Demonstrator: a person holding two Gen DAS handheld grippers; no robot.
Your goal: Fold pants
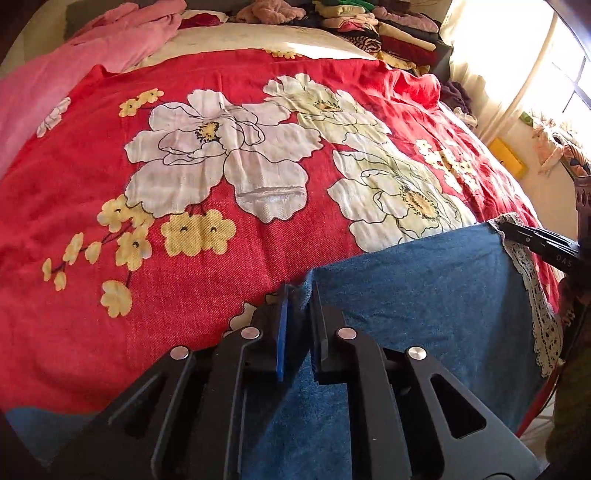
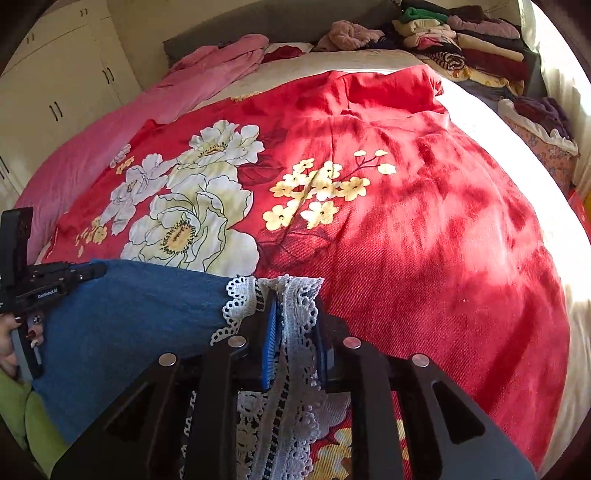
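Blue denim pants [image 1: 424, 295] with a white lace hem [image 1: 532, 295] lie at the near edge of the bed. My left gripper [image 1: 300, 291] is shut on the denim's left corner, with cloth pinched between its pads. In the right wrist view my right gripper [image 2: 295, 295] is shut on the bunched lace hem [image 2: 240, 295] at the other end of the pants [image 2: 140, 314]. Each gripper shows in the other's view: the right gripper [image 1: 496, 225] at the lace corner, the left gripper [image 2: 99, 271] at the denim's far corner, with a hand [image 2: 11, 332] behind it.
A red floral bedspread [image 1: 184, 295] covers the bed beyond the pants. A pink blanket [image 1: 74, 66] lies along the left side. Stacked folded clothes [image 1: 388, 26] sit at the head. A bright curtained window [image 1: 517, 55] is on the right, a white wardrobe [image 2: 55, 92] on the left.
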